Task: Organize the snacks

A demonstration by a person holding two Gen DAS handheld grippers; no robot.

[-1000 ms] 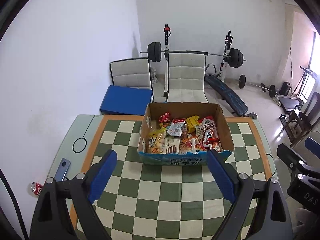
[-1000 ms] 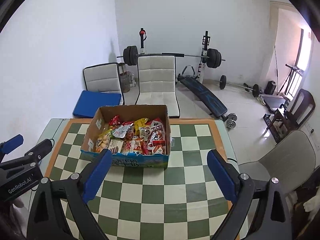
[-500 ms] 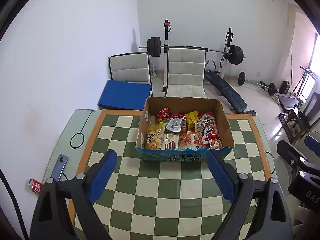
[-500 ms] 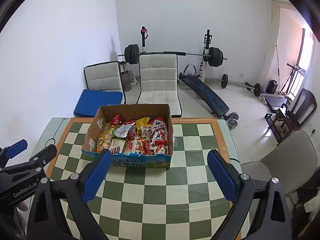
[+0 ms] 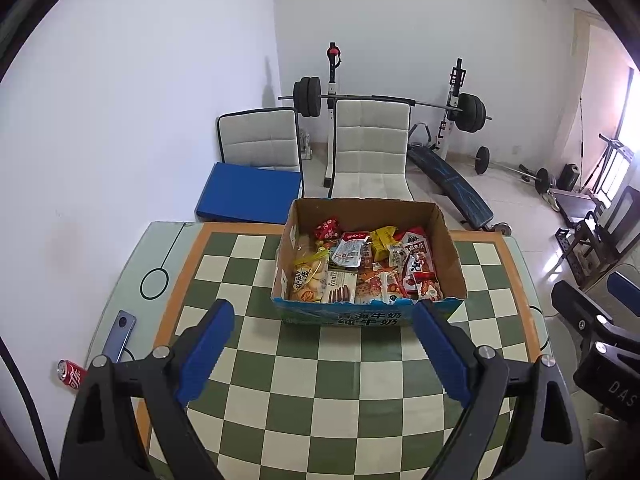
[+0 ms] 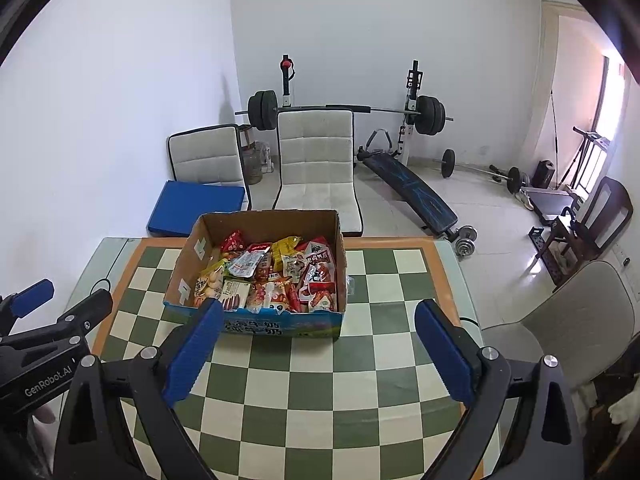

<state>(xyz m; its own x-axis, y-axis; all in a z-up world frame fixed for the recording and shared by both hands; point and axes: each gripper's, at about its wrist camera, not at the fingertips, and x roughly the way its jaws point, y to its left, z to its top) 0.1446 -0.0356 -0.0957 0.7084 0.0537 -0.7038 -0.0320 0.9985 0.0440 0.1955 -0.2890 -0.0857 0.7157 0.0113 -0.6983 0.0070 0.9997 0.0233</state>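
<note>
Cardboard box (image 5: 362, 318): blue front panel printed with Chinese characters, "纯牛奶" legible. Left gripper (image 6: 48, 376): body marked "GenRobot.AI". Right gripper (image 5: 616, 390): body marked "DAS", cut off by the frame edge. Snack packets (image 5: 340, 284): one reads "Franzzi".

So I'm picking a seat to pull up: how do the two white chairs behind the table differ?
The left chair has a blue pad on its seat; the right chair has a bare seat. The left chair sits beside the wall, off the table's corner; the right chair sits straight behind the snack box. Both have pale quilted cushions.
</note>
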